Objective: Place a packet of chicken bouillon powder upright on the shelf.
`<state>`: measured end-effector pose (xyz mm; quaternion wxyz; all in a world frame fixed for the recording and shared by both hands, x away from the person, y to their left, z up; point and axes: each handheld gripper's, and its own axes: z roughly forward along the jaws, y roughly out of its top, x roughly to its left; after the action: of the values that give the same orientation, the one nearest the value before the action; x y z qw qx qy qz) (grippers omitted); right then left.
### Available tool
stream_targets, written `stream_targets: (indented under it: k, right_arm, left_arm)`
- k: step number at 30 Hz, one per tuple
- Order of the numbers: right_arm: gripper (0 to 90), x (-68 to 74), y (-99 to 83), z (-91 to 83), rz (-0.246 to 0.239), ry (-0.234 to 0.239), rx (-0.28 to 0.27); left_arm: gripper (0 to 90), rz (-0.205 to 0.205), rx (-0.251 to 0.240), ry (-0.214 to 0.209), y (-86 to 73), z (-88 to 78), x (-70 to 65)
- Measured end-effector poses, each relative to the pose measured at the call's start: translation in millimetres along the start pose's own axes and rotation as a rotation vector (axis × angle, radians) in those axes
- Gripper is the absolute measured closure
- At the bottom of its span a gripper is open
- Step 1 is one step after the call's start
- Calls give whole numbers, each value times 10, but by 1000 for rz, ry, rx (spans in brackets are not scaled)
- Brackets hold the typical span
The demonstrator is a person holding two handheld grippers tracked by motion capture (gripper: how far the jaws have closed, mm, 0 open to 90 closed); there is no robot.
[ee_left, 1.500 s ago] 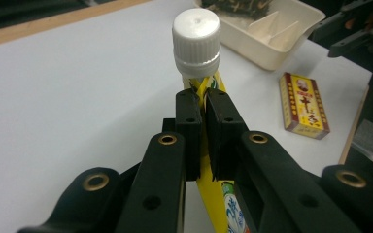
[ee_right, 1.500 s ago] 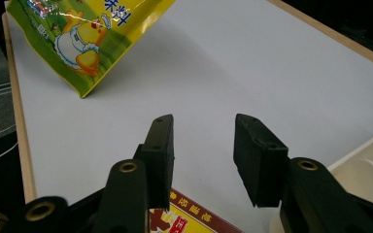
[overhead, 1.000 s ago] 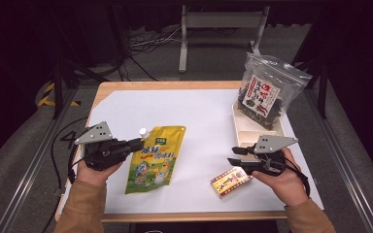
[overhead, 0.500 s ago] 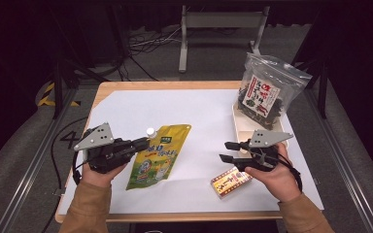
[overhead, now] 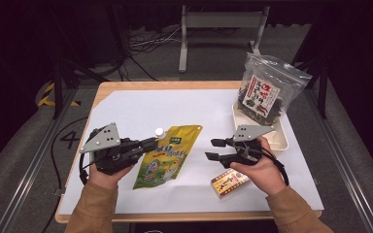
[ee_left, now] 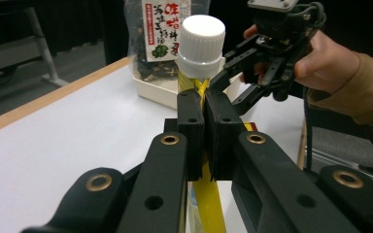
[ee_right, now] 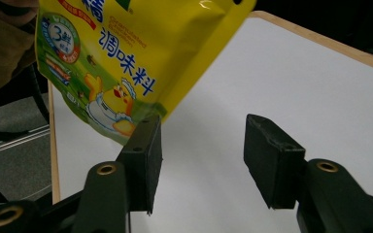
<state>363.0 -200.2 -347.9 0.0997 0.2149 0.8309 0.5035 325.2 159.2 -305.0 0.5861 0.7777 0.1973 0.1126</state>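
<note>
A yellow seasoning pouch [overhead: 167,156] with a white screw cap [overhead: 159,131] is held up off the white table by its edge. My left gripper [overhead: 149,144] is shut on that edge just below the cap [ee_left: 202,39], with the yellow film [ee_left: 200,92] pinched between the pads. My right gripper [overhead: 212,149] stands to the right of the pouch; its jaws have just been opening and nothing is between them. In the right gripper view the pouch [ee_right: 126,58] hangs above and left of the open gripper [ee_right: 201,150].
A small brown and yellow box [overhead: 229,182] lies near the front edge, under the right hand. A bag of dried seaweed [overhead: 264,90] stands in a white tray [overhead: 284,141] at the back right. Bare white table surface [overhead: 141,109] lies behind the pouch.
The left gripper has carried the pouch to the right and tilted it up. The right gripper has moved left, away from the small box towards the pouch, and its jaws have widened.
</note>
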Motion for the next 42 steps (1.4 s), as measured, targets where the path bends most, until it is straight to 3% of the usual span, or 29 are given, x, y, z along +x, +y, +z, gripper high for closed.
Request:
stream_targets:
  k: [12, 15, 21, 27, 33, 42]
  right_arm:
    - [436, 73, 10, 299, 26, 83, -3]
    - [420, 73, 7, 330, 32, 105, -15]
    - [416, 65, -10, 378, 42, 180, -65]
    - [641, 60, -2, 330, 24, 194, -79]
    - [793, 68, 27, 226, 22, 224, -92]
    - [824, 122, 90, 103, 5, 165, -68]
  left_arm:
    - [864, 36, 4, -35, 34, 136, -103]
    - [864, 59, -15, -42, 32, 133, -118]
    - [864, 66, -26, -48, 26, 143, -143]
    - [863, 70, -41, -54, -11, 131, -108]
    - [857, 67, -57, -50, -34, 110, -88]
    - [828, 60, -69, -34, -65, 134, -69]
